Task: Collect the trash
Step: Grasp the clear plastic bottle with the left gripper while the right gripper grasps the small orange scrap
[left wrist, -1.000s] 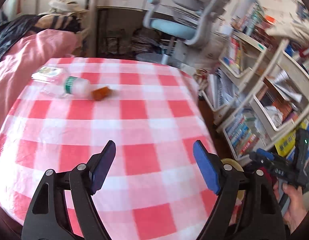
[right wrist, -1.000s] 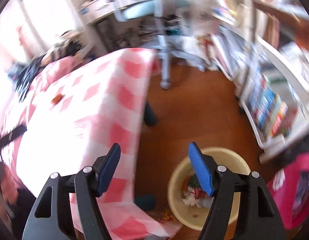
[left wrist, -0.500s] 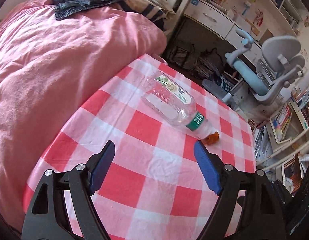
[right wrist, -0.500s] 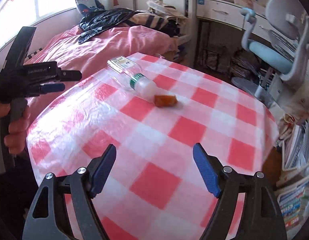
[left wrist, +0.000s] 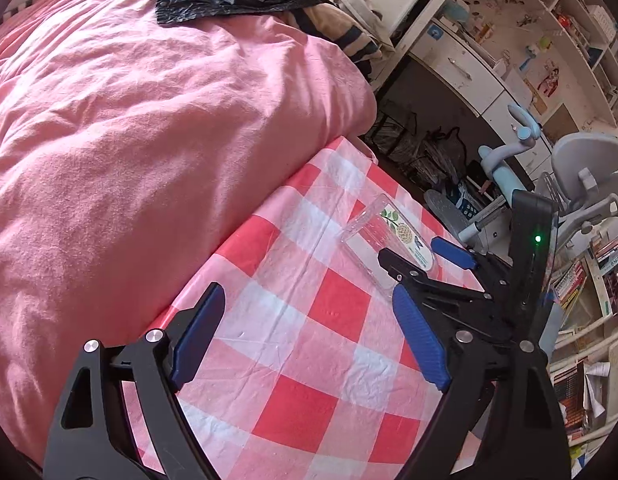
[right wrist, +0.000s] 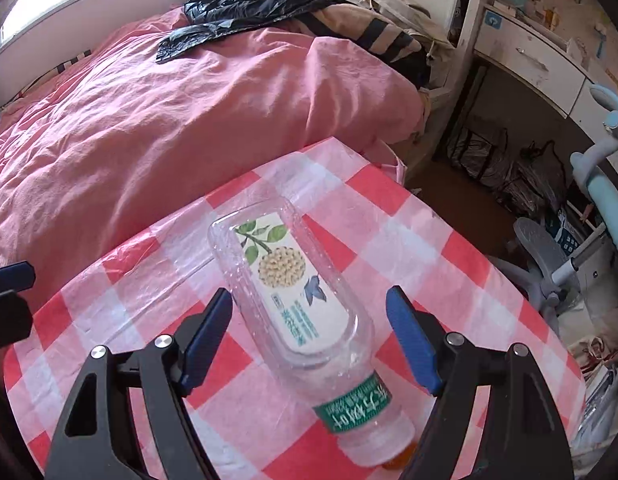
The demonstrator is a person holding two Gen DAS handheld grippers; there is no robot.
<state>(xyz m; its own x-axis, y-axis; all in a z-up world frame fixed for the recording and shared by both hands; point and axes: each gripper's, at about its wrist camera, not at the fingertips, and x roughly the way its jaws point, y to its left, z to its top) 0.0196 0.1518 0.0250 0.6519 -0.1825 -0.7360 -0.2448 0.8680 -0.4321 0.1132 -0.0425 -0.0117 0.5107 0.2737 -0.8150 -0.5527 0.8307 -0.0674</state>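
Bottle (left wrist: 389,240), clear plastic with a white flower label, lies on its side on the counter (left wrist: 309,340), whose cloth is checked red and white; in the left wrist view it sits toward the far right part of the cloth, partly hidden behind the right gripper (left wrist: 417,252), which reaches in from the right. The left gripper (left wrist: 305,332) hangs over bare cloth, well short of the bottle, its blue fingers (left wrist: 199,336) spread wide with nothing between them, having just opened further. A pink bed (left wrist: 149,120) lies just beside the counter on the left. In the right wrist view the bottle (right wrist: 293,292) fills the middle, its green neck band and cap end pointing toward the camera, with a small orange piece (right wrist: 401,460) at the cap. The right gripper (right wrist: 309,340) straddles the bottle's body, its fingers (right wrist: 413,344) spread on either side and touching nothing.
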